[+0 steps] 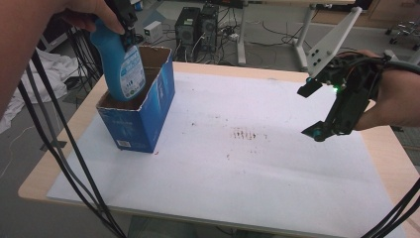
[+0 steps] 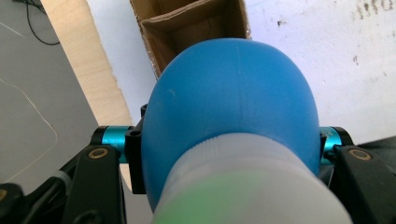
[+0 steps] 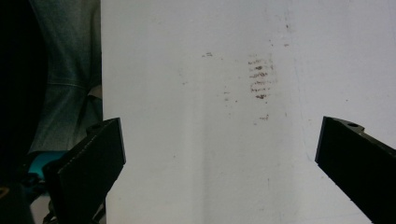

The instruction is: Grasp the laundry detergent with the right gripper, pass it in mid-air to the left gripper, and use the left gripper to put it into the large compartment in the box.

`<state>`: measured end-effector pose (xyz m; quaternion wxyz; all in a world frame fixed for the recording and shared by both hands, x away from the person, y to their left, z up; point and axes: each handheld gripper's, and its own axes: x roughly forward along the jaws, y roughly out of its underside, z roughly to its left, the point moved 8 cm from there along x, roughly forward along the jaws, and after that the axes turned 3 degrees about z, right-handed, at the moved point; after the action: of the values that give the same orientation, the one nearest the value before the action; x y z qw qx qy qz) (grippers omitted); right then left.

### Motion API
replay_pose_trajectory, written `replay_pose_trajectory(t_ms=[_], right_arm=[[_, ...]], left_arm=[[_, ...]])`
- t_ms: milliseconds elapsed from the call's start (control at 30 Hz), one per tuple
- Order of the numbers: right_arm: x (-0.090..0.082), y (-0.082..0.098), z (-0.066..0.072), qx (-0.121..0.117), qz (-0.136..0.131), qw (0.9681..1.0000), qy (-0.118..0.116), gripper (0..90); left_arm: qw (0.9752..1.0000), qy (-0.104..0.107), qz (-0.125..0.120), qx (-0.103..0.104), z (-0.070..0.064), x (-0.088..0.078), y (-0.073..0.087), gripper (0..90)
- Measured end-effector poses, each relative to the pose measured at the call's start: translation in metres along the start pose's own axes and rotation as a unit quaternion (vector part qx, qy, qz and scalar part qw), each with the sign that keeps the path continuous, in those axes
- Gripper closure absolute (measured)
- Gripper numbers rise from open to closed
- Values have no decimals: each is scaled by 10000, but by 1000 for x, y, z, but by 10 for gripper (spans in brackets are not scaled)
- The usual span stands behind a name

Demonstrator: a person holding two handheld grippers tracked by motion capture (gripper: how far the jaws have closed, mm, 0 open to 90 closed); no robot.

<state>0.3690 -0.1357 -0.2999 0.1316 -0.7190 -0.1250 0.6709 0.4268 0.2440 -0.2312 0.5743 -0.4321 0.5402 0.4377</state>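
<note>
A blue bottle [image 1: 121, 64] with a printed label hangs bottom-down in the mouth of an open blue cardboard box [image 1: 151, 106] at the table's left. My left gripper [image 1: 126, 22] is shut on the bottle's upper part. In the left gripper view the bottle's blue shoulder [image 2: 233, 102] bulges between the jaws, with the box's brown inside [image 2: 187, 28] beyond it. My right gripper [image 1: 311, 110] hovers above the table's right side, open, with nothing between its fingers [image 3: 93, 163].
A white sheet [image 1: 237, 163] with brownish smudges [image 1: 243, 134] covers most of the wooden table [image 1: 54, 158]. Black cables [image 1: 59, 148] trail down at the left. Computer towers [image 1: 197, 25] and desk legs stand on the floor behind.
</note>
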Motion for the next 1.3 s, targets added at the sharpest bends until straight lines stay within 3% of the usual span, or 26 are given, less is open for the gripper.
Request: replay_pose_trajectory(t_ms=[200,467,767,867,1067,1233,1300], right_arm=[[-4,5,0,33,113,9999,-2,7],[-5,8,1,38,158,9999,19,7],[-7,11,1,63,135,9999,69,7],[-7,12,1,76,136,9999,69,7],[-6,15,3,99,137,9998,84,8],[-6,15,4,104,133,9998,106,8],[-6,15,4,91,113,9998,111,8]], left_arm=[[9999,62,84,-103,2,22,-3,395],[9997,169,144,-38,-4,55,-7,395],[9987,252,266,362,-6,90,-6,395],[9961,214,298,806,-8,99,-5,395],[9902,94,392,1337,-8,109,-3,395],[9821,33,432,1831,-8,116,0,395],[9804,21,406,1929,-8,119,0,395]])
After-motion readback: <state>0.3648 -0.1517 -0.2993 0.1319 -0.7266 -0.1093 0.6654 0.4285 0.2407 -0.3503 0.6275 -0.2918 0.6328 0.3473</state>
